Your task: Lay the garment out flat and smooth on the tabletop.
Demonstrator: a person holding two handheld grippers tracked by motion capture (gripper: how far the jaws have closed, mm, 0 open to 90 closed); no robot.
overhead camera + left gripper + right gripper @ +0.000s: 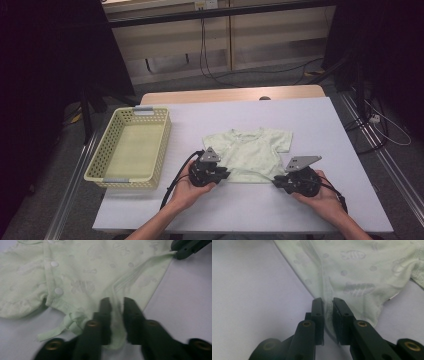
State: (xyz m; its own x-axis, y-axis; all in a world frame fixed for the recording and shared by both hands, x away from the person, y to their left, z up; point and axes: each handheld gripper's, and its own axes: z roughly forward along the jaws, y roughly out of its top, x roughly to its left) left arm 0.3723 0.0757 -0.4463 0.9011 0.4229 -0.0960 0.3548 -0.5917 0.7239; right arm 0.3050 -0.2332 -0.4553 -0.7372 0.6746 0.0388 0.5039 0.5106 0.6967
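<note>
While the shirt [248, 151] lies flat, each claw, left [223, 174] and right [276, 181], pinches its near hem.

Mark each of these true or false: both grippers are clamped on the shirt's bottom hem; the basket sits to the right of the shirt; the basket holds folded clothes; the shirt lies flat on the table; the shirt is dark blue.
1. Both the left gripper and the right gripper are clamped on the bottom hem of the shirt. True.
2. The basket sits to the right of the shirt. False: it sits to the shirt's left in the high view.
3. The basket holds folded clothes. False: it is empty.
4. The shirt lies spread on the table. True.
5. The shirt is dark blue. False: it is pale green with a faint print.
</note>
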